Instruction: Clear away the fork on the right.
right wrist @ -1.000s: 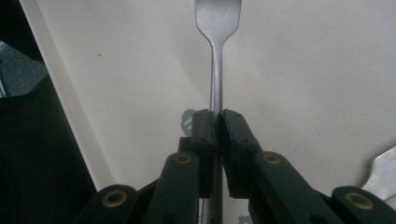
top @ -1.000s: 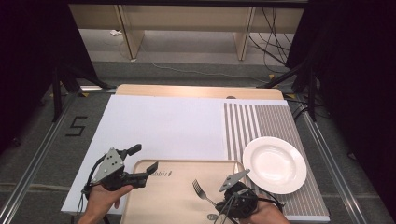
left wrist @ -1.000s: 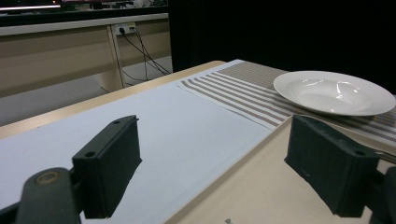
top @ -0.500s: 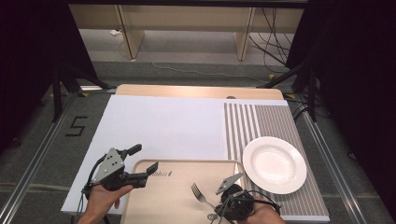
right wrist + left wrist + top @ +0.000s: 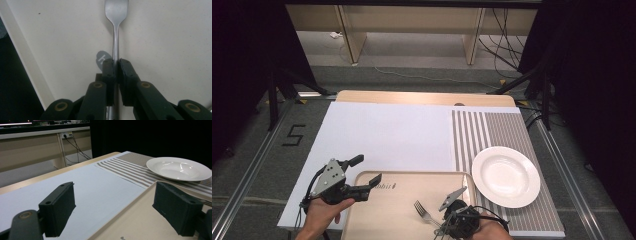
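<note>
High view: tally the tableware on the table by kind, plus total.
Plate: 1
Fork: 1
Tray: 1
Striped placemat: 1
Total: 4

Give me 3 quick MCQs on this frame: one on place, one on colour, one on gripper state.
1. Where does the plate sit?
A. on the striped mat
B. on the tray
C. on the floor

2. What colour is the plate?
A. black
B. white
C. red

3. What is the right gripper doing?
A. open over the plate
B. shut on the fork
C. shut on the tray rim

Answers:
1. A, the high view shows it on the stripes, right of the tray.
2. B, it is white in the high view and the left gripper view.
3. B, the right gripper view shows its fingers clamped on the fork handle.
</note>
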### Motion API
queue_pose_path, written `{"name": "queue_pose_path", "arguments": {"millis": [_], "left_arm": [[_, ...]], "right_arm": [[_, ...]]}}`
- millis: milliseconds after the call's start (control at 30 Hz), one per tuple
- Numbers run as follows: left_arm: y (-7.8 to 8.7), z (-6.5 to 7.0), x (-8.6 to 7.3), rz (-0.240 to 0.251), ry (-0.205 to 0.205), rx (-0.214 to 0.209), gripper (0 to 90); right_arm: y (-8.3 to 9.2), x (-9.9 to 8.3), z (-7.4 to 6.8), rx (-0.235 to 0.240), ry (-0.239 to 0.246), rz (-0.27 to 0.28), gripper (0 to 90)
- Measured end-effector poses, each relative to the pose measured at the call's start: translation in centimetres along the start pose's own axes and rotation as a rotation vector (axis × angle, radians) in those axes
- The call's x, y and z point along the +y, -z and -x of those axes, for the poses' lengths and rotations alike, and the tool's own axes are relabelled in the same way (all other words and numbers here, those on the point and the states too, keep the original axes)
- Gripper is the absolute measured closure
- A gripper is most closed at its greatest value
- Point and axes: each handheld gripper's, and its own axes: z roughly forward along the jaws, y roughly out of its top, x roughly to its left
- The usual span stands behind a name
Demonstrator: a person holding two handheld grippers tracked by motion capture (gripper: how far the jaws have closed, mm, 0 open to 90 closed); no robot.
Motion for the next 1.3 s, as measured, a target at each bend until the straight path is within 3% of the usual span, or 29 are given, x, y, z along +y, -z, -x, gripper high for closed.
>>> {"name": "queue_pose_path", "arguments": {"millis": [467,500,633,800,967,1100,1300], "left_arm": [[0.0,0.0,0.0,-0.001,-0.004,-0.001,16.9],[0.0,0.0,0.0,-0.001,-0.004,-0.001,16.9],[0.0,0.0,0.0,-0.002,-0.004,-0.002,16.9],[0.0,0.0,0.0,-0.002,-0.004,-0.002,16.9],[0.0,0.0,0.0,-0.003,-0.003,-0.002,16.9],[0.0,0.0,0.0,-0.004,-0.004,-0.002,16.9],[-0.1,0.0,-0.1,-0.005,-0.004,-0.002,16.9]], "right_arm": [[-0.5,-0.1,-0.1,-0.012,0.012,-0.013,82.9],[-0.6,-0.1,0.0,-0.011,0.011,-0.012,80.8],[-0.2,0.0,0.2,0.004,-0.004,0.015,58.4],[0.5,0.2,-0.2,0.003,0.032,0.103,51.0],[0.1,0.5,-1.0,-0.007,0.077,0.119,56.0],[-0.2,0.7,-1.7,-0.028,0.101,0.13,70.5],[-0.9,0.9,-2.1,-0.095,0.145,0.118,85.2]]}}
